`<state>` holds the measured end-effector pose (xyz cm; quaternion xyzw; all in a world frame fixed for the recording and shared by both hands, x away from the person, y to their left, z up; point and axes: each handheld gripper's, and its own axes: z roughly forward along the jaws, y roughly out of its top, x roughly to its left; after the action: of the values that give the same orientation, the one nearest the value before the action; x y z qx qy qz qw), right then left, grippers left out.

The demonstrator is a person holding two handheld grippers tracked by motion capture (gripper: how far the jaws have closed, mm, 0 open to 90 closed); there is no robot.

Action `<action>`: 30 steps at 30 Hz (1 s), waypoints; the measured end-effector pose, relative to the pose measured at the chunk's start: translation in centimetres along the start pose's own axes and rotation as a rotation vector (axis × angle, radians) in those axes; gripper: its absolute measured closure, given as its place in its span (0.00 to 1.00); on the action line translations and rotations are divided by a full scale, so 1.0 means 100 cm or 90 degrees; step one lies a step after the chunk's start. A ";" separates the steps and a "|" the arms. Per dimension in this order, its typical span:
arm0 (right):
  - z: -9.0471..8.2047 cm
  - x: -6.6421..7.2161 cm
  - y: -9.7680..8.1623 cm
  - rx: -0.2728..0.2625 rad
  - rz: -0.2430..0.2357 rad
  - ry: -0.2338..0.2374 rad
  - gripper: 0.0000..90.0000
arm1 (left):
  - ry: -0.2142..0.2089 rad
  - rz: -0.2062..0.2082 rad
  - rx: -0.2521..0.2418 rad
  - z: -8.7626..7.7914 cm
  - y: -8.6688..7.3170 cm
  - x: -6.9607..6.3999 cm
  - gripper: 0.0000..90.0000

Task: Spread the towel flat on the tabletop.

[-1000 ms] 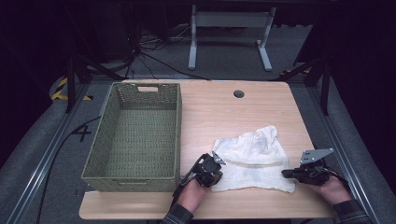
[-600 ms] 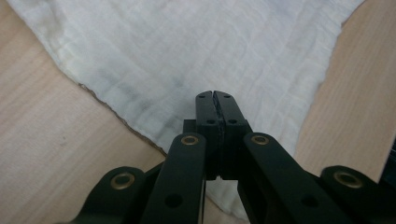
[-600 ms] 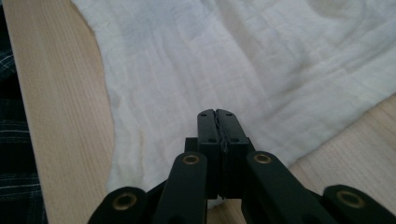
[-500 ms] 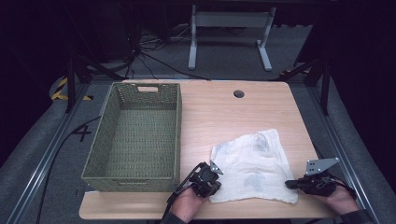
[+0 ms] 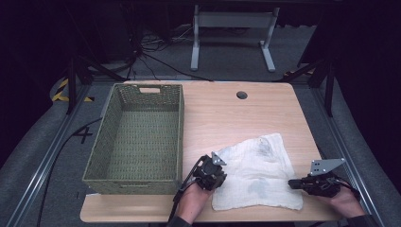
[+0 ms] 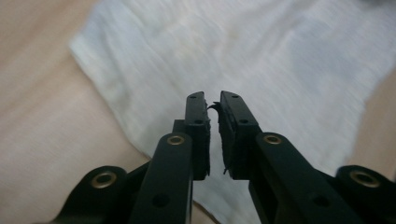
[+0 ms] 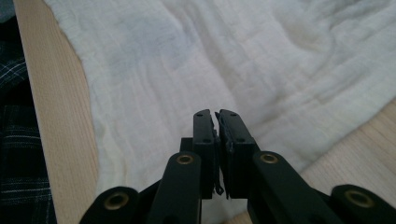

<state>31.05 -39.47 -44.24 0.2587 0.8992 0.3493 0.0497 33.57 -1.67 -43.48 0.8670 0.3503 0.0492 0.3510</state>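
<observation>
Where both tongs hover, cloth (image 5: 257,172) lies.

A white cloth (image 5: 259,173) lies spread flat on the wooden counter (image 5: 227,111), to the right of the green woven basket (image 5: 137,135) and just clear of its near corner. It is a thin, loosely woven fabric, roughly four-cornered, with soft creases and a few faint grey and yellowish stains. Its far corner points away from the basket toward the counter's right edge, while its near edge runs close to the counter's front edge. No part of it is lifted or folded over.
</observation>
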 end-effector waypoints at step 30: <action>0.003 -0.004 0.007 -0.015 0.003 -0.010 0.88 | -0.026 0.066 -0.062 0.012 0.052 0.001 0.96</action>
<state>31.79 -39.04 -44.08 0.2626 0.8941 0.3580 0.0587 36.98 -4.94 -41.04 0.8666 0.2951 0.0669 0.3968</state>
